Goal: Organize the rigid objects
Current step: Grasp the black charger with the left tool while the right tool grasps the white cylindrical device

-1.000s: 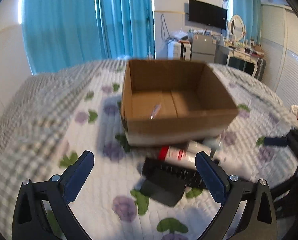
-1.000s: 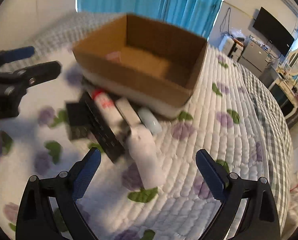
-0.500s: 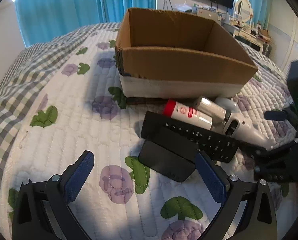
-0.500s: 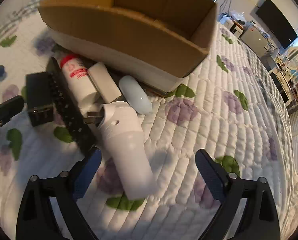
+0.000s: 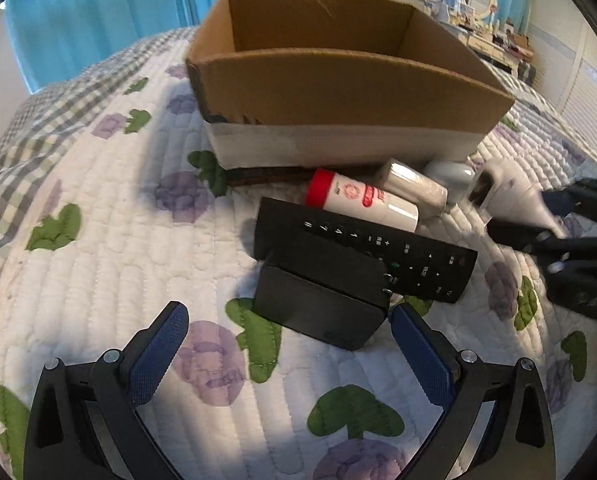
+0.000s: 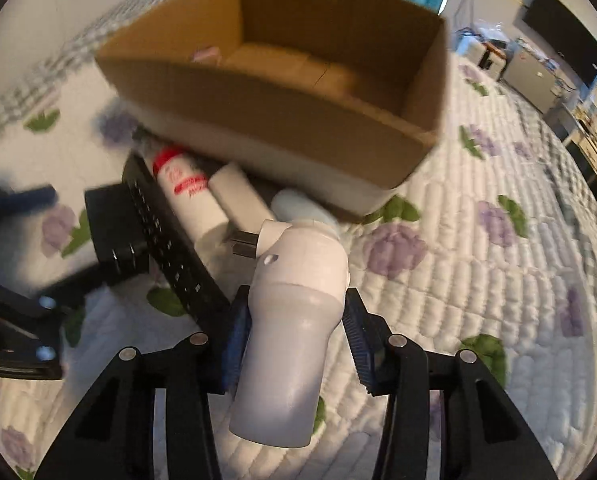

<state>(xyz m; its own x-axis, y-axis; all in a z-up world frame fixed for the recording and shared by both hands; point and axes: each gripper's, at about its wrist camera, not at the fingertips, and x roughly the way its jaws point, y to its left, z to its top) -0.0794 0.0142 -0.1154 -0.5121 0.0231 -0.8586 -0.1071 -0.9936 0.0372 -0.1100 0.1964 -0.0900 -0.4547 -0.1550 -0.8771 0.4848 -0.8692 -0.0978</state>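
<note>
A brown cardboard box (image 5: 338,92) with a white band along its base sits at twelve o'clock on a white quilt (image 5: 98,260) patterned with purple flowers and green leaves, edged in grey check. Below the box lie a white bottle (image 5: 362,200) with a red cap and red print, a white tube (image 5: 412,188), a pale blue oval object (image 6: 302,208), a black remote (image 5: 370,256) and a black block (image 5: 318,304). At six o'clock in the right wrist view, blue pads (image 6: 354,324) flank a white and grey appliance (image 6: 294,320).
</note>
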